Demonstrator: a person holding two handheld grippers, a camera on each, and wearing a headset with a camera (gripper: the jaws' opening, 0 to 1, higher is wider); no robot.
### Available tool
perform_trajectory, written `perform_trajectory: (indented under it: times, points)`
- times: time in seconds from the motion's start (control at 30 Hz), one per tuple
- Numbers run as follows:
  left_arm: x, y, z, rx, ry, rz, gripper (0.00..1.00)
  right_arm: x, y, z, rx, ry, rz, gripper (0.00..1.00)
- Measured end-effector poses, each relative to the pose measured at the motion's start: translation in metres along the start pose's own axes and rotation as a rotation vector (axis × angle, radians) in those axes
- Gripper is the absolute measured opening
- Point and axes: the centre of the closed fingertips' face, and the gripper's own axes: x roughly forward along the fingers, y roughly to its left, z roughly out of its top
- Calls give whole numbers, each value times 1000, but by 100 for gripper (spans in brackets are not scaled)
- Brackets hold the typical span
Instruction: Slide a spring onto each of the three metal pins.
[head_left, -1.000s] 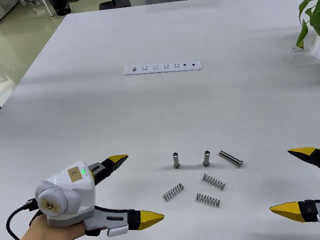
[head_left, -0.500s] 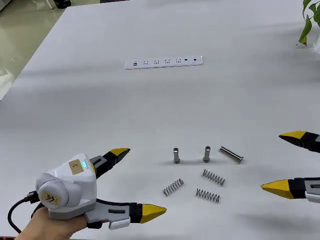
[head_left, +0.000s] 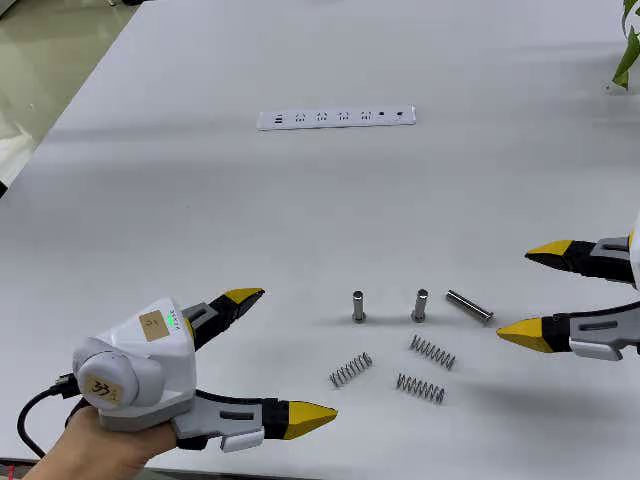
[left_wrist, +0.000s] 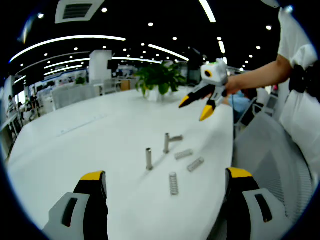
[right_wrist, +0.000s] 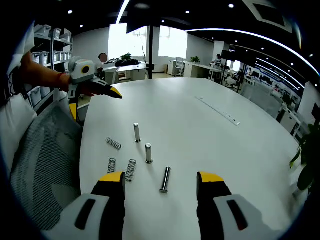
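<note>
Two metal pins stand upright on the white table, one (head_left: 358, 305) left of the other (head_left: 420, 305); a third pin (head_left: 468, 306) lies flat to their right. Three springs lie in front of them: left (head_left: 351, 369), upper right (head_left: 432, 351), lower right (head_left: 420, 388). My left gripper (head_left: 270, 352) is open at the lower left, apart from the springs. My right gripper (head_left: 525, 290) is open at the right edge, its tips close to the lying pin (right_wrist: 165, 179). In the left gripper view the upright pins (left_wrist: 148, 158) (left_wrist: 166, 143) and a spring (left_wrist: 173, 183) lie ahead.
A white power strip (head_left: 336, 118) lies farther back on the table (head_left: 200, 220). A potted plant (head_left: 630, 55) stands at the far right corner. A mesh chair (right_wrist: 42, 150) sits beside the table's near edge.
The right gripper has moved left and up toward the lying pin. The left gripper has barely shifted. The pins and springs stay where they were.
</note>
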Motion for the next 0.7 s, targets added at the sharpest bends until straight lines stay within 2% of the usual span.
perform_trajectory:
  times: [0.5, 0.7]
  points:
    - [-1, -1, 1, -18, -13, 4, 100, 35, -10, -2, 12, 125, 22, 47]
    - [0, -1, 0, -20, -14, 1, 100, 50, -15, -3, 18, 173, 30, 38]
